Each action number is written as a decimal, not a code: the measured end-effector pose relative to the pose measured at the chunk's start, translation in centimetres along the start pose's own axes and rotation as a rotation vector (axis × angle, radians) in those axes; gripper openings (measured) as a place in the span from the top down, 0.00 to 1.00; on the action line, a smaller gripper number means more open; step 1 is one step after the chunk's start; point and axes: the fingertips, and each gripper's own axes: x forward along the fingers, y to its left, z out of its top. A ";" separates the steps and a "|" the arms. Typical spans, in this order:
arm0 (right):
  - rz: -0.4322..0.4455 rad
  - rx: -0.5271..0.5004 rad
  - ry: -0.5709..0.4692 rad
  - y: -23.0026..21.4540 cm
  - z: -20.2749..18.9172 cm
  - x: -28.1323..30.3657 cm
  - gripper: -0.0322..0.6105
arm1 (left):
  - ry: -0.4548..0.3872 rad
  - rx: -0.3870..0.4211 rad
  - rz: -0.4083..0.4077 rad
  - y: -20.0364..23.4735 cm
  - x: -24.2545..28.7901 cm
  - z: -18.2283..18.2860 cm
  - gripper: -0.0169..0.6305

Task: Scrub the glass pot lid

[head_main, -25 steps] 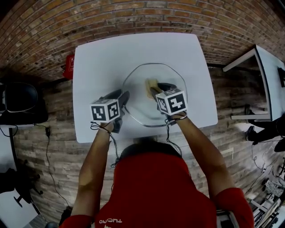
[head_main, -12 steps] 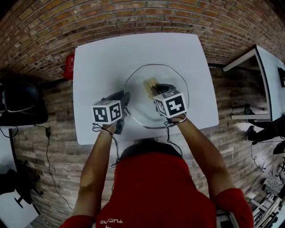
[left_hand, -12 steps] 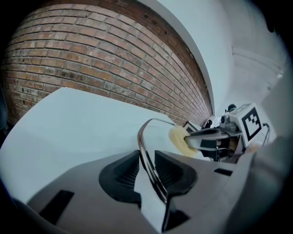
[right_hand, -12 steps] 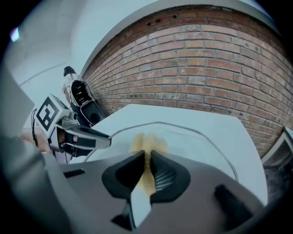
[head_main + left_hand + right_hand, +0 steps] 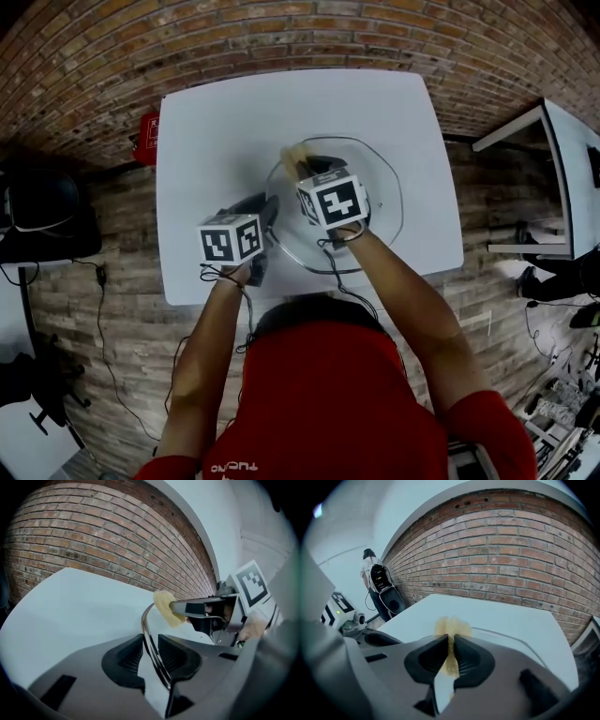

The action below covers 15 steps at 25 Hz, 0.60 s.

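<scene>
The round glass pot lid (image 5: 375, 187) lies on the white table (image 5: 216, 122). My left gripper (image 5: 267, 208) is at the lid's near-left edge. In the left gripper view its jaws (image 5: 150, 651) are closing, and the lid's metal rim (image 5: 146, 630) runs between the pads and touches both. My right gripper (image 5: 305, 167) reaches over the lid, shut on a yellow sponge (image 5: 295, 155) that sits at the lid's far-left rim. The sponge (image 5: 452, 627) sticks out past the right gripper's pads (image 5: 451, 656). From the left gripper view the sponge (image 5: 165, 607) rests on the rim's top.
A red object (image 5: 145, 139) hangs at the table's left edge. A black chair (image 5: 42, 216) stands to the left and another white table (image 5: 572, 169) to the right. Brick floor surrounds the table. A person (image 5: 370, 573) stands far off by the brick wall.
My right gripper has carried the sponge from the lid's middle leftward and away to its far-left rim. The left gripper has stayed at the near-left rim.
</scene>
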 end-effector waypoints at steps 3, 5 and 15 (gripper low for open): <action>-0.039 0.004 0.022 -0.8 0.1 0.5 0.87 | 0.001 -0.004 -0.001 0.1 0.1 0.0 0.81; -0.069 0.005 0.030 -1.8 0.0 0.5 0.87 | 0.003 -0.003 -0.001 0.2 0.1 0.0 0.81; -0.285 0.090 0.098 -11.3 -3.9 -4.0 0.87 | 0.006 0.003 -0.003 0.2 0.0 -0.1 0.81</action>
